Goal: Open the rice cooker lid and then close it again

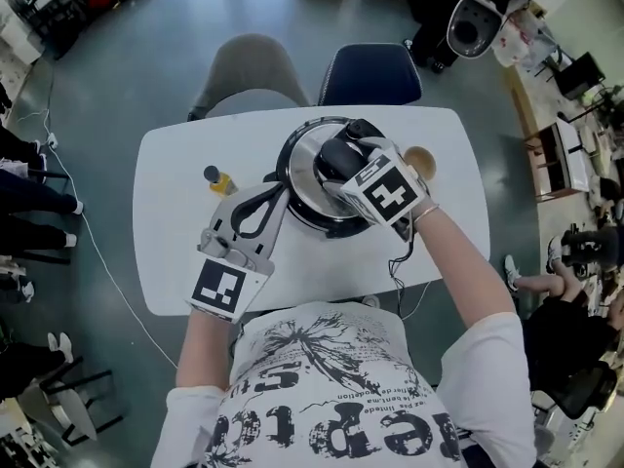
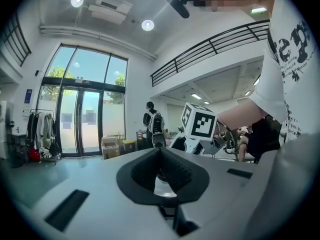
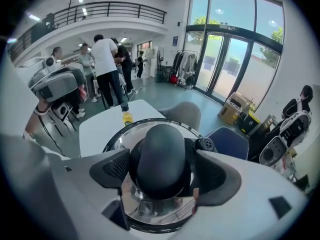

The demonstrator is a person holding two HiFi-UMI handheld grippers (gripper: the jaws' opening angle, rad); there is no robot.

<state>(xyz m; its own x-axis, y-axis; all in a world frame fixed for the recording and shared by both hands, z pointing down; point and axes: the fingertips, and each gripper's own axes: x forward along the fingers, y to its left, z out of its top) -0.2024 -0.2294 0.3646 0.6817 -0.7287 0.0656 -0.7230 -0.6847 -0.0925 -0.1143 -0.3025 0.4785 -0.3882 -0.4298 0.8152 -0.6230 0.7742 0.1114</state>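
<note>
We stand over a white table (image 1: 171,252) on a grey floor (image 1: 146,47), with a grey chair (image 1: 252,71) and a blue chair (image 1: 375,71) at its far edge. The rice cooker (image 1: 310,218) sits by the middle of that edge, its lid (image 1: 300,164) on. Our right gripper (image 3: 162,166) has its jaws apart on either side of the lid's black knob (image 3: 160,149), not visibly pressing it. Our left gripper (image 1: 276,191) has its jaws together, tips just beside the cooker's left side. A yellow bottle (image 1: 219,180) stands nearer the table's left end. Tall glass doors (image 3: 225,59) close the room.

White table (image 1: 175,261), grey chair (image 1: 249,71) and blue chair (image 1: 375,71) behind it, grey floor (image 1: 127,57), tall glass doors (image 2: 85,114), railed mezzanine (image 2: 210,46)
</note>
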